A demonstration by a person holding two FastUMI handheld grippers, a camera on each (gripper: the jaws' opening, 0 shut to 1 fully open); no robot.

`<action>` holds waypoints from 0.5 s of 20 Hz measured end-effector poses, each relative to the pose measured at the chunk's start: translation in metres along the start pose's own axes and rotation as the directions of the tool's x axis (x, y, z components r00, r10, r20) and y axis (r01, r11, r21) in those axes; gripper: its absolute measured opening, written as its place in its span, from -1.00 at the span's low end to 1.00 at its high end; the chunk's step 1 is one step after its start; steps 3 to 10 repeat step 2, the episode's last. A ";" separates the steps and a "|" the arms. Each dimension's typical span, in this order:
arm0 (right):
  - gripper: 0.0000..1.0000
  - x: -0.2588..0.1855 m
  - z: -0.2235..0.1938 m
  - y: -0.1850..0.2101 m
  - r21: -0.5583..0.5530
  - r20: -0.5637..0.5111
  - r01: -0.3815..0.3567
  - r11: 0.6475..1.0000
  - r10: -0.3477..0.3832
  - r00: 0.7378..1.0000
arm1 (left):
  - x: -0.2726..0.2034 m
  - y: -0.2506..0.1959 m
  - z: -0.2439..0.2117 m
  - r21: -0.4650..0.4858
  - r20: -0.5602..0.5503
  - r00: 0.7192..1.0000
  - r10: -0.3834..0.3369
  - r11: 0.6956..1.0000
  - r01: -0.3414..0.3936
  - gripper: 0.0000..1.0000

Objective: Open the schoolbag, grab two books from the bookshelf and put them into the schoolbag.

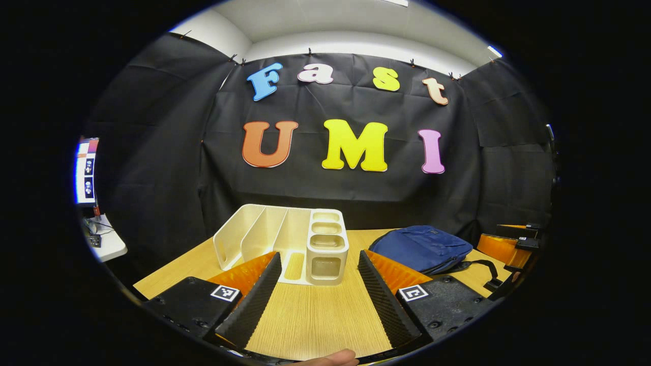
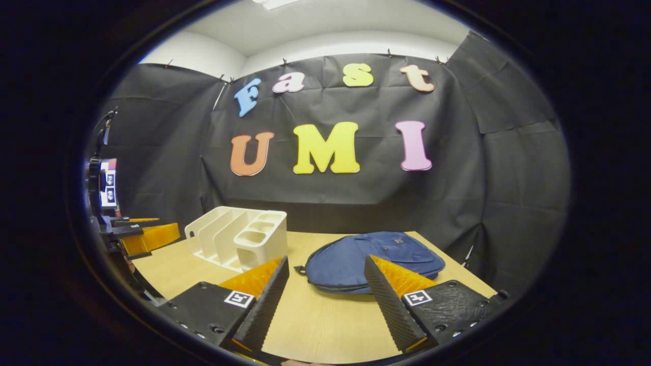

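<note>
Hovering released over the worktop (image 1: 315, 320), left tongs (image 1: 319, 259) gaping wide, gripping nothing. Hanging likewise parted and bare, right tongs (image 2: 325, 264). Standing just beyond the left tongs, the white bookshelf (image 1: 274, 239), slots bookless. Lying flat and zipped beside it, toward the right tongs, the blue schoolbag (image 2: 371, 259).

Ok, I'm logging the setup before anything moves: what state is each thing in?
schoolbag: lying flat on the table, looks closed
bookshelf: upright on the table, slots empty, no books
left gripper: open, holding nothing
right gripper: open, holding nothing
</note>
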State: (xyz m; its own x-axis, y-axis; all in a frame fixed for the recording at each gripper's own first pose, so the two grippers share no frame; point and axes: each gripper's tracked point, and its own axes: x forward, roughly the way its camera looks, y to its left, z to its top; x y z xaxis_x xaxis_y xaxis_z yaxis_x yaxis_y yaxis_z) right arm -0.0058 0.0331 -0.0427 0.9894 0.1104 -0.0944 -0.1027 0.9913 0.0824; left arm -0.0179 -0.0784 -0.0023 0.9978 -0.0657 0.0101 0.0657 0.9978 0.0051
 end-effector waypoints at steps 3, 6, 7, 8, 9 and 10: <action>0.82 -0.001 -0.002 0.000 -0.004 -0.003 0.000 1.000 0.000 1.000 | 0.001 -0.001 -0.001 0.002 0.000 1.000 -0.002 1.000 0.002 0.95; 0.82 -0.001 -0.002 0.000 -0.004 -0.003 0.000 1.000 0.000 1.000 | 0.001 -0.001 -0.001 0.002 0.000 1.000 -0.002 1.000 0.002 0.95; 0.82 -0.001 -0.002 0.000 -0.004 -0.003 0.000 1.000 0.000 1.000 | 0.001 -0.001 -0.001 0.002 0.000 1.000 -0.002 1.000 0.002 0.95; 0.82 -0.001 -0.002 0.000 -0.004 -0.003 0.000 1.000 0.000 1.000 | 0.001 -0.001 -0.001 0.002 0.000 1.000 -0.002 1.000 0.002 0.95; 0.82 -0.001 -0.002 0.000 -0.004 -0.003 0.000 1.000 0.000 1.000 | 0.001 -0.001 -0.001 0.002 0.000 1.000 -0.002 1.000 0.002 0.95; 0.82 -0.001 -0.002 0.000 -0.004 -0.003 0.000 1.000 0.000 1.000 | 0.001 -0.001 -0.001 0.002 0.000 1.000 -0.002 1.000 0.002 0.95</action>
